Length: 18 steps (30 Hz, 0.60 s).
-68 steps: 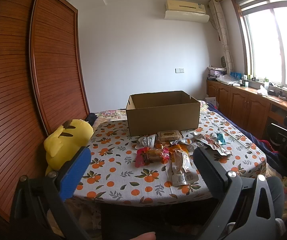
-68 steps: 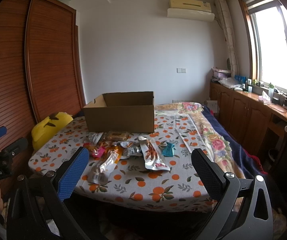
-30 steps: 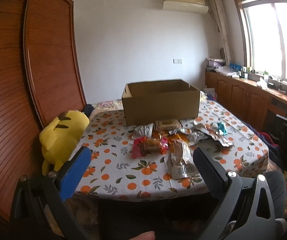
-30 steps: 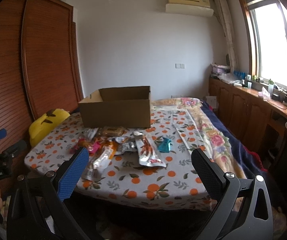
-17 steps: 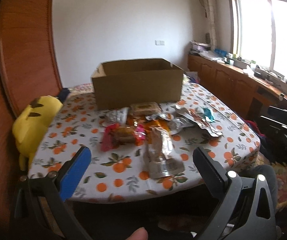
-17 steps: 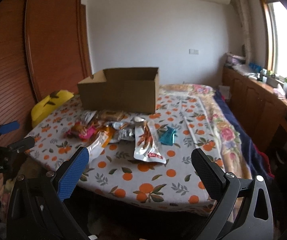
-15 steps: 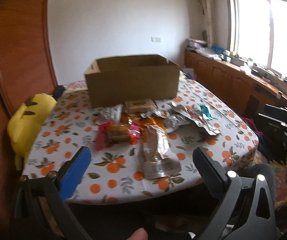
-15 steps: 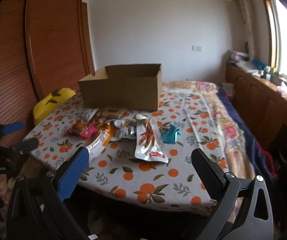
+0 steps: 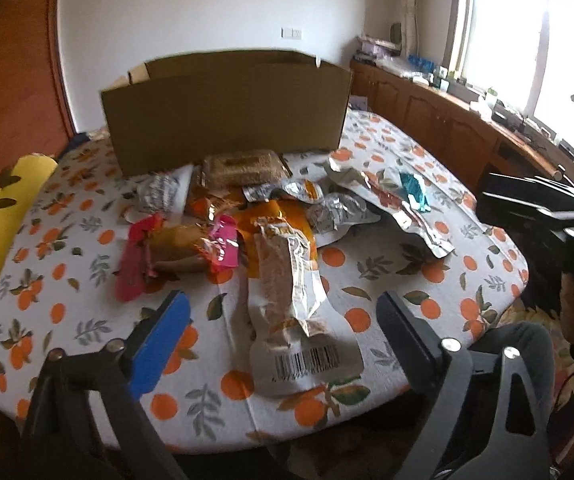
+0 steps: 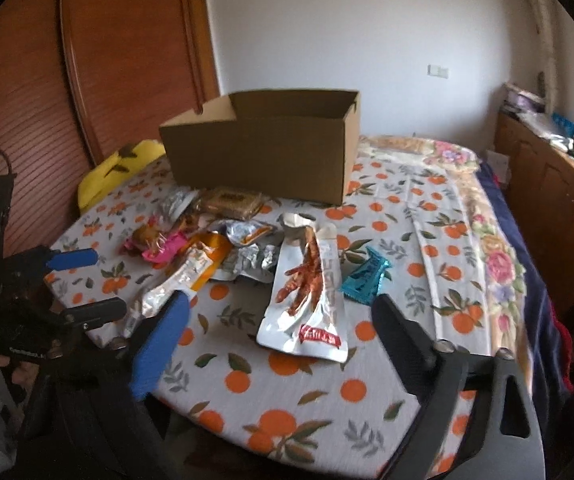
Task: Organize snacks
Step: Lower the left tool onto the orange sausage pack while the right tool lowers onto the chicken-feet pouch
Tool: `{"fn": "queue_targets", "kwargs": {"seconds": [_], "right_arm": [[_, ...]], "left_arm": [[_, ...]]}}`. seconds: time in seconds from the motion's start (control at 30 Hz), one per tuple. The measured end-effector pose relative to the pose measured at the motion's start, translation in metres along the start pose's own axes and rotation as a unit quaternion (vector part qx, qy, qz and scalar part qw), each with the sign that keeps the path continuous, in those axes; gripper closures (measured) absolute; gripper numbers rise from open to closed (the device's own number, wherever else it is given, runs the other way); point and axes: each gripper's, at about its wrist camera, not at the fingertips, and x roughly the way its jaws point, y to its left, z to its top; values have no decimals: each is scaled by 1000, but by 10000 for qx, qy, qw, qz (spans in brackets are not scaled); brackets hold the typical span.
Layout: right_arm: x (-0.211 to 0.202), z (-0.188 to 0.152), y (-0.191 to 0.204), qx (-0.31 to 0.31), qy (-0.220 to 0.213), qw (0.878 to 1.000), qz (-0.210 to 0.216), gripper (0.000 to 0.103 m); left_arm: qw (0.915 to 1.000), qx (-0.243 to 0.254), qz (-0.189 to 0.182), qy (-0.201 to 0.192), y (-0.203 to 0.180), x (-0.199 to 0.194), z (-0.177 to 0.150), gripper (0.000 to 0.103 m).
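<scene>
Several snack packets lie in a loose pile on the table in front of an open cardboard box [image 9: 227,112] [image 10: 263,152]. A long silver-and-tan packet [image 9: 295,300] lies nearest my left gripper [image 9: 283,328], which is open and empty above the table's near edge. A white chicken-feet packet [image 10: 307,288] and a teal packet [image 10: 365,276] lie just beyond my right gripper [image 10: 279,328], also open and empty. A pink packet [image 9: 179,248] and a brown cake pack [image 9: 243,166] lie further in. The left gripper also shows in the right wrist view [image 10: 83,284].
The table carries an orange-print cloth [image 9: 407,264] [image 10: 287,384]. A yellow plush toy [image 9: 3,212] sits at its left edge. Wooden wardrobe doors [image 10: 87,80] stand on the left. Low cabinets [image 9: 447,128] run under the window on the right. A floral blanket [image 10: 487,220] lies beyond the table.
Both grippers have moved forward and lower toward the table, so the snacks and box loom larger. Both stay open. Nothing on the table has moved.
</scene>
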Motion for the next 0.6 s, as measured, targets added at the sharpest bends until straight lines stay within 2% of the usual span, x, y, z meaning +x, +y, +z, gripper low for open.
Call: {"fn": "queue_targets", "kwargs": {"seconds": [0.17, 0.33, 0.47, 0.6], "right_arm": [[39, 7, -19, 186, 364, 9985, 371, 27], [79, 16, -35, 379, 689, 9955, 534, 32], [101, 22, -40, 397, 886, 9939, 527, 34], [117, 23, -35, 151, 1117, 9929, 380, 32]], "left_arm": [[9998, -8, -41, 215, 2, 21, 7, 14], [9992, -106, -166, 360, 7, 36, 13, 15], [9986, -158, -235, 441, 10, 46, 16, 16], [9981, -190, -292, 509, 14, 54, 16, 16]]}}
